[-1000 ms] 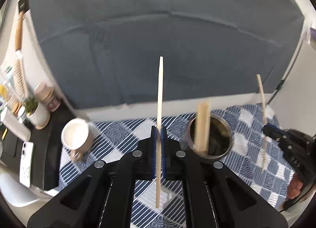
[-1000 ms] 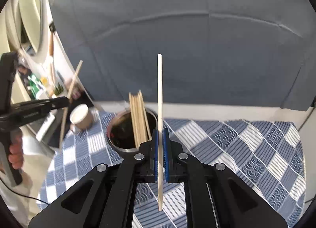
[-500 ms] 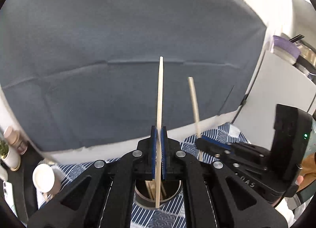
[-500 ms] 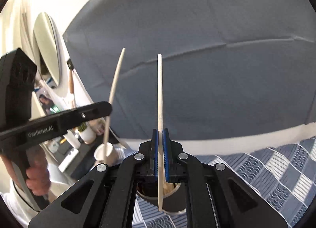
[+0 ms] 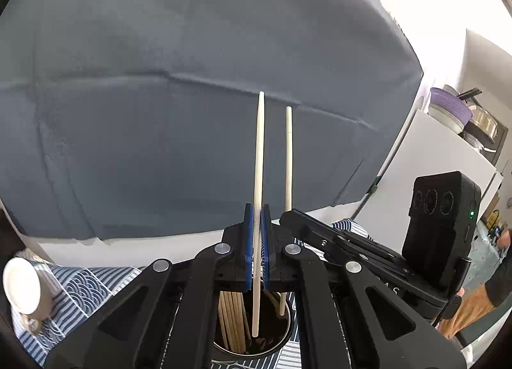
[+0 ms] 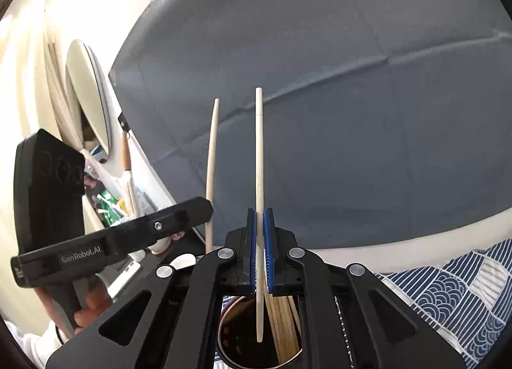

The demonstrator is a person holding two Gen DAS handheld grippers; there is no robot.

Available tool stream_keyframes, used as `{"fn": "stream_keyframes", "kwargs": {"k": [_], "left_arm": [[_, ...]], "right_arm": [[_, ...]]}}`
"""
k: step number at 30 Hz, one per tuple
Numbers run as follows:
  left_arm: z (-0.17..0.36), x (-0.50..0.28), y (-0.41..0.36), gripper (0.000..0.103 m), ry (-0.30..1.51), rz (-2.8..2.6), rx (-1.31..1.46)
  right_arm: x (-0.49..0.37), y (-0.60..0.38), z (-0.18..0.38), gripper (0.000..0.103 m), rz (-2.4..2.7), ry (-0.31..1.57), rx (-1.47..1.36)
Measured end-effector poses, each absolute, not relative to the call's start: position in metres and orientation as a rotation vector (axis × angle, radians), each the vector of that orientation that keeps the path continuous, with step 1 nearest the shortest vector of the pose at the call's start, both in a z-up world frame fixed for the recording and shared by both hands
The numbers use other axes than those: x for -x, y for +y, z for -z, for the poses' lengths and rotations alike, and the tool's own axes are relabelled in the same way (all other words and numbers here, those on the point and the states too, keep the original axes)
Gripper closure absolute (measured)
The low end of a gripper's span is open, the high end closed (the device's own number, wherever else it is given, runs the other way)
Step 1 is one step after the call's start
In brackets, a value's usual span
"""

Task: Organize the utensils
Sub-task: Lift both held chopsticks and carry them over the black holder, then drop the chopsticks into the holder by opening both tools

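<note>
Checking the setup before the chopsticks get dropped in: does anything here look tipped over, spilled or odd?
One thing: the white paper cup at the left edge of the blue patterned tablecloth appears to lie on its side, its mouth facing the camera. Nothing looks spilled. Each pale wooden chopstick hangs upright over the round metal holder.

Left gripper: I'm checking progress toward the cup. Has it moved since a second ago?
Yes. The left gripper now hangs over the metal cup, formerly right of it.
</note>
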State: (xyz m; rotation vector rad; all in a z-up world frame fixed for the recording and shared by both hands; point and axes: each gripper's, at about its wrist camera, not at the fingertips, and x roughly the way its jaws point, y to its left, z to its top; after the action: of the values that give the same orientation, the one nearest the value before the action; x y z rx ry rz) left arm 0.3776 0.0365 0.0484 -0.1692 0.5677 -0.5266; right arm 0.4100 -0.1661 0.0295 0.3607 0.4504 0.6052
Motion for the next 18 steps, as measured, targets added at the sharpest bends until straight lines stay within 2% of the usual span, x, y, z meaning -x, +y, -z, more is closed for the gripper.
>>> {"fn": "stream_keyframes", "kwargs": {"k": [9, 18], "left_arm": [[-0.004, -0.387, 0.036, 0.098, 0.618, 0.5, 0.199], [0.015, -0.388, 0.028, 0.098, 0.661, 0.493, 0.197]], "right_arm": [[-0.416, -0.162, -0.002, 0.098, -0.577, 0.492, -0.355], [-0.41, -0.158, 0.019, 0.098, -0.547, 0.57, -0.312]]}}
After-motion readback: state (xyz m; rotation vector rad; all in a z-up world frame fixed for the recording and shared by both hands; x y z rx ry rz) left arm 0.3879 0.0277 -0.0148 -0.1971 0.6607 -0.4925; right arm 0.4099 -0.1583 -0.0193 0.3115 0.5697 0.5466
